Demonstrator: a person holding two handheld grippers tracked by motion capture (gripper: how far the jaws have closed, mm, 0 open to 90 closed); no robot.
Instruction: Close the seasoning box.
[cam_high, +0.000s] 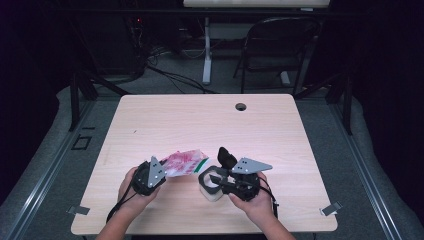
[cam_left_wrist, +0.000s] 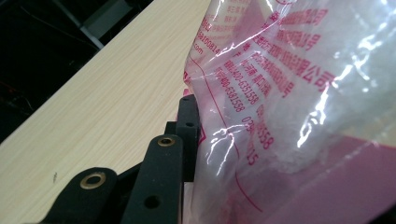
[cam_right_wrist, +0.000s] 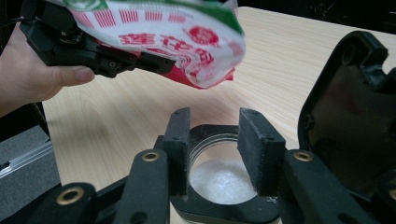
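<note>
Red Chinese characters and digits such as 6381558 are printed on the clear plastic bag (cam_left_wrist: 289, 107), whose other face carries red stripes and a green edge. It is gripped by the jaws of the left gripper (cam_high: 150, 175) above the desk (cam_high: 210, 125). White powder is seen in the open jar (cam_right_wrist: 219, 177). The right gripper (cam_right_wrist: 217, 149) has jaws standing open over it, nothing pressed.

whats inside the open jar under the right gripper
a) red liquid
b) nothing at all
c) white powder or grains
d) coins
c, since the right gripper view looks down between the jaws of the right gripper into the jar, whose lid is flipped open, and a white grainy mass lies at its bottom, while the left gripper holds a red-printed plastic bag above the table.
</note>
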